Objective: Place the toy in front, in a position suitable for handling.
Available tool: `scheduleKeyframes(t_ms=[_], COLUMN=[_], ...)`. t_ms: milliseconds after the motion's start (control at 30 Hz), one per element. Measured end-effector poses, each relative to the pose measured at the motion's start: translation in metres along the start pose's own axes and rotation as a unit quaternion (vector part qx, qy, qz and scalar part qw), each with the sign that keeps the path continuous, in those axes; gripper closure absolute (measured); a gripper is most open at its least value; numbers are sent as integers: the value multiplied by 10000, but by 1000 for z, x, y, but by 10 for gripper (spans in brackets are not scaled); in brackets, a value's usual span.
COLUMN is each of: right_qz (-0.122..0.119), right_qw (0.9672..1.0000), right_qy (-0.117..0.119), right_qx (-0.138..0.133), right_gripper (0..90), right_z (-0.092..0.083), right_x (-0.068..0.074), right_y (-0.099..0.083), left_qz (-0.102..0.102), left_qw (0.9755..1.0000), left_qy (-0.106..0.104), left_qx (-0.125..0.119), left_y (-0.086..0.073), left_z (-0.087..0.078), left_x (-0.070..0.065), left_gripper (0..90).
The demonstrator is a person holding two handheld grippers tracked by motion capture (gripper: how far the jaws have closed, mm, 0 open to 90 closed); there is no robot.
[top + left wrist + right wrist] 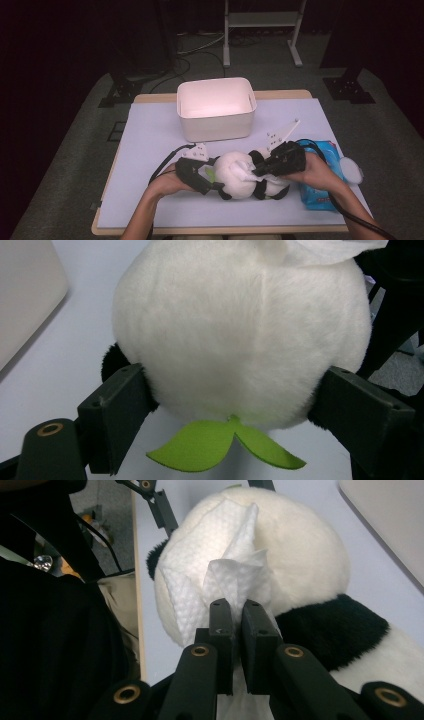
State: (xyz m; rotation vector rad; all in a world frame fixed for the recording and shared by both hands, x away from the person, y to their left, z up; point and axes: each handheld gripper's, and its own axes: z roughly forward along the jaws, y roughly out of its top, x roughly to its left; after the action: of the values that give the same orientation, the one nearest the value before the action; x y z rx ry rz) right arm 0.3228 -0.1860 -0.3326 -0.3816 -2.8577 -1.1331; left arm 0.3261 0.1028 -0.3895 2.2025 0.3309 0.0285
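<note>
White plush is lying across the pale blue mat point(150, 145) in the high view: a toy panda point(240, 175) is resting on its side near the front edge of the table, just in front of a white bin point(216, 109). The left gripper point(212, 184) is bracing the panda's head from the left, while the right gripper point(257, 171) is lying over its body from the right, with a blue wipes pack point(320, 175) sitting just beyond that hand. In the left gripper view, the two black jaws are standing wide and pressing against either side of the round white head point(240, 330), a green felt leaf point(222, 446) is hanging from it between them, and a corner of the bin is showing at the upper left. In the right gripper view, the jaws are standing narrow, pinching a crumpled white wipe point(225, 580) that is lying against the head, with the panda's black arm point(332, 627) sitting just to the right.
</note>
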Motion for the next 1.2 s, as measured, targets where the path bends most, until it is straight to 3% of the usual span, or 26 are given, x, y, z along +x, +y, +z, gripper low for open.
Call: scheduleKeyframes(t_ms=[267, 400, 533, 700, 867, 1033, 1200], right_qz=[-244, -310, -209, 53, 344, 578, 633], right_qw=[9994, 9993, 9998, 9992, 9975, 9965, 9964], right_qy=[189, 186, 35, -345, -604, -605, -534], right_qx=[-141, -35, 47, 207, 81, -15, -168], right_gripper=[837, 837, 835, 835, 835, 836, 836], right_z=[13, 18, 11, -4, -23, -31, -29], right_x=[6, 7, 2, -12, -27, -26, -22], right_y=[24, 30, 23, 7, -12, -31, -43], left_qz=[-7, 2, -10, -49, -113, -249, -434], left_qw=[10000, 10000, 9999, 9999, 9999, 9996, 9987], left_qy=[-20, -10, -29, -45, -75, -144, -197], left_qx=[17, 95, 101, 102, 95, 83, 199], left_y=[-1, -3, -4, -5, -6, -9, -12], left_z=[0, 0, 1, 2, 2, 4, 7], left_x=[2, 3, 4, 4, 5, 5, 6], left_gripper=[162, 161, 160, 160, 159, 152, 111])
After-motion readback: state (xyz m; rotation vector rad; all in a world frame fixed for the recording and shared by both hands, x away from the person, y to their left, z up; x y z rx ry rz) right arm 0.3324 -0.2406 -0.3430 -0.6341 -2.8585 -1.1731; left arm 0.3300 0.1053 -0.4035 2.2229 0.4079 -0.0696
